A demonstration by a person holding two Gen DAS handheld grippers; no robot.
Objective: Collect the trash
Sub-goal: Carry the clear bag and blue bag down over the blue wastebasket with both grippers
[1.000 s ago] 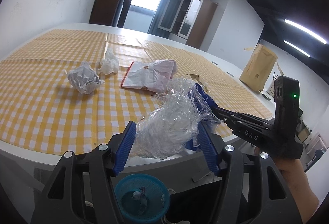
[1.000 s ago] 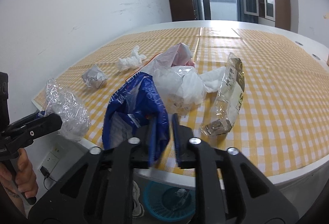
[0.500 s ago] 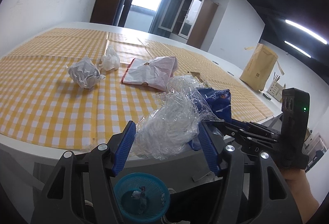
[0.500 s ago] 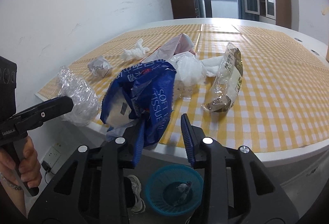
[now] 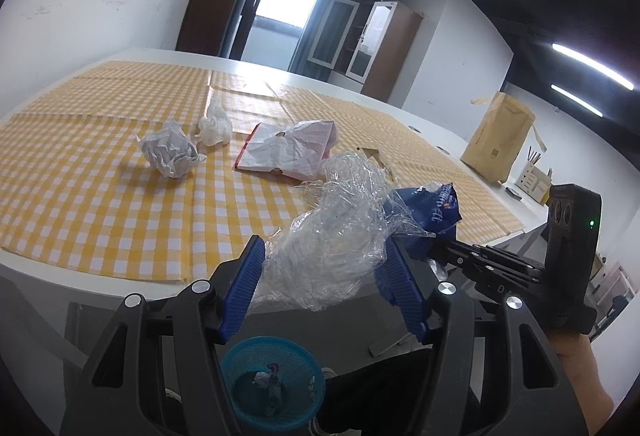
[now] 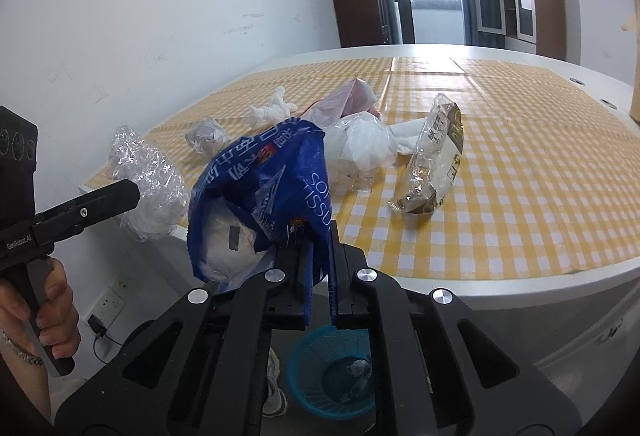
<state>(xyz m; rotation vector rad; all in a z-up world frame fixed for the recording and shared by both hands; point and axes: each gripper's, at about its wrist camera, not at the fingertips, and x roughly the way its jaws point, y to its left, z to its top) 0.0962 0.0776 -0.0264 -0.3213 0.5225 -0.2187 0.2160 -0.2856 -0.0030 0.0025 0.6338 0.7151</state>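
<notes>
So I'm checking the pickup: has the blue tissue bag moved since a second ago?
Yes. The blue tissue bag, clamped in the just-closed right tool, has come off the table edge toward the camera, above the basket.

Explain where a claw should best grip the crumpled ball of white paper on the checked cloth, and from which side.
Probably from above, pinching across the middle of the crumpled paper ball. It sits alone on the checked cloth, apart from the white tissue, and its ridged folds should give the pads purchase.

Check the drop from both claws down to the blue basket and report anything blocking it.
Nothing visible blocks it. The left claw holds clear plastic wrap, the right claw pinches a blue tissue bag, both past the table edge. The blue basket sits open on the floor below, with only small scraps inside.
</notes>
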